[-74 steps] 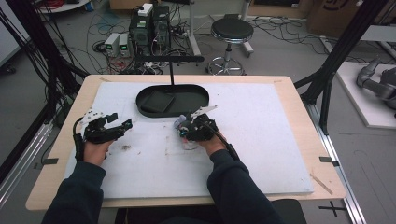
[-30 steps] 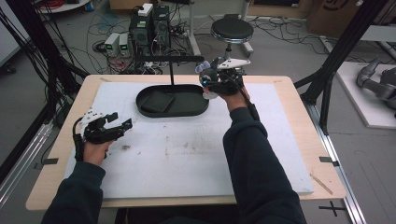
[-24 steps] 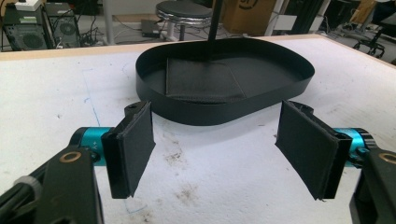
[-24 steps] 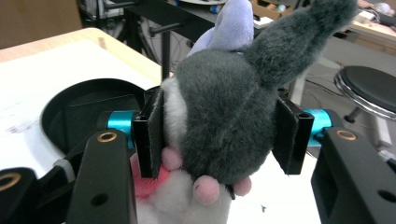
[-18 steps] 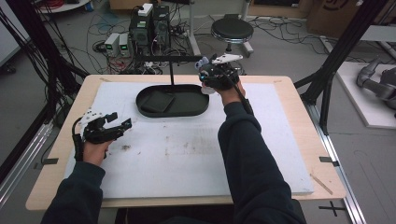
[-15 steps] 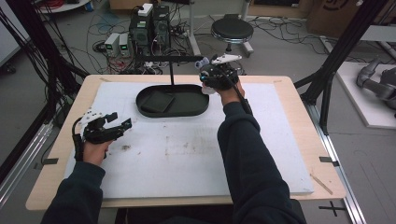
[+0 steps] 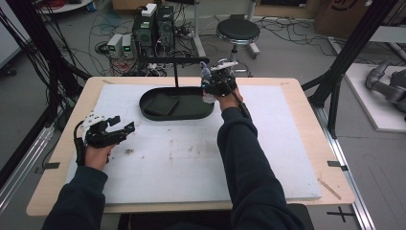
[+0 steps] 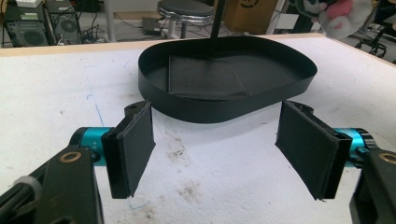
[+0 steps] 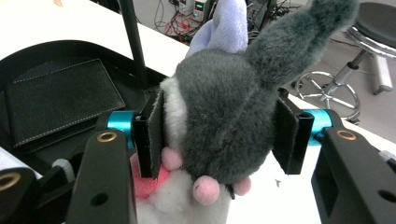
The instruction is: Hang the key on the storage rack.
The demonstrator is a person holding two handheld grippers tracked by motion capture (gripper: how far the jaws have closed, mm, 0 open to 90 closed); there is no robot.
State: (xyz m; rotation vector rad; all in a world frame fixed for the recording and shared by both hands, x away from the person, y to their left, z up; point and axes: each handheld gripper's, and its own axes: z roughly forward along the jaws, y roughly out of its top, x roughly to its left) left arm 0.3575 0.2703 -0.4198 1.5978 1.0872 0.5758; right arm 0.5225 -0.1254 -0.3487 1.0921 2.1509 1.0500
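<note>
The right gripper [image 9: 219, 135], clamping the grey-and-white plush toy [image 9: 224, 107], has carried it beside the black oval tray [image 7: 191, 112]; the left gripper [image 8: 219, 140] is resting open.

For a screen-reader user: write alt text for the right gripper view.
The right gripper is shut on a grey and white plush toy with pink paws and long ears. Behind it, to the left, a black tray holds a dark stitched leather pad; a thin black post rises from the tray.
</note>
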